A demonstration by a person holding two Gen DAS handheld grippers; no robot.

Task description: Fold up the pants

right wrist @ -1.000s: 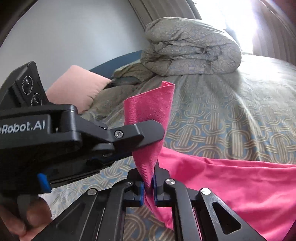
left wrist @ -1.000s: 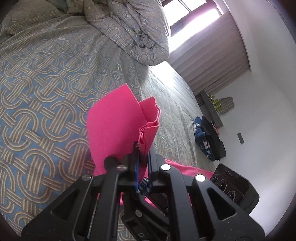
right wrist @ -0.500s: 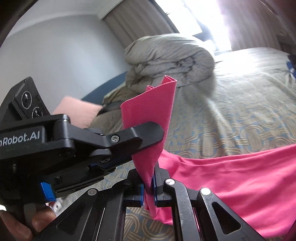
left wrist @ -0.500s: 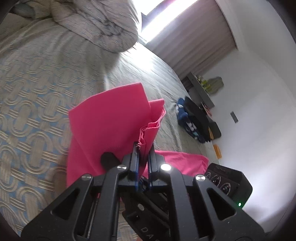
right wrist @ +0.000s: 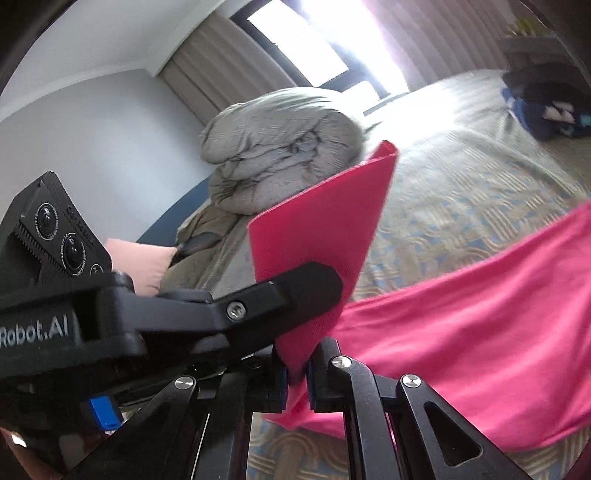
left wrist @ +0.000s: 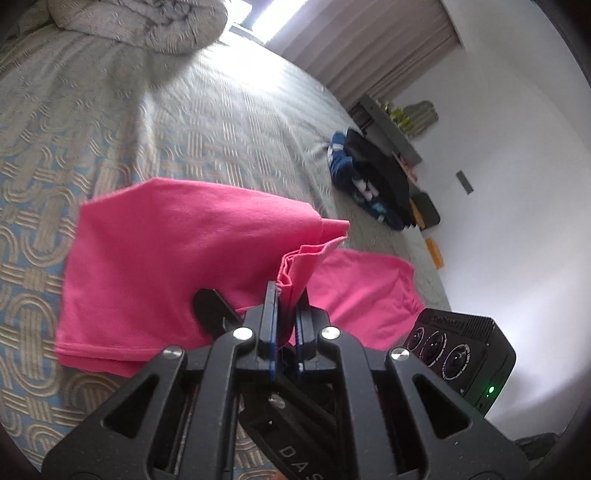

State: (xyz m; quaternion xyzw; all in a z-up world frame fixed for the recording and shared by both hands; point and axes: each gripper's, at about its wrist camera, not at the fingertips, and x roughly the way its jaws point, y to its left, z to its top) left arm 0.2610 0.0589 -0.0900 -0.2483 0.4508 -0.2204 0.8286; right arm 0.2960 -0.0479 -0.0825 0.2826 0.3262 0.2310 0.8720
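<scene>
You cannot see the pinched edge of the pink pants where it passes between the left gripper pads; the right gripper hides its own hold likewise. The other gripper's body covers the lower part of the raised fold in your right wrist view. The dark clothes pile is blurred, its items indistinguishable. The pants run off the frame's right edge there.

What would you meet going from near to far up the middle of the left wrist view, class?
Left gripper → pink pants → patterned bedspread → rolled duvet.
</scene>
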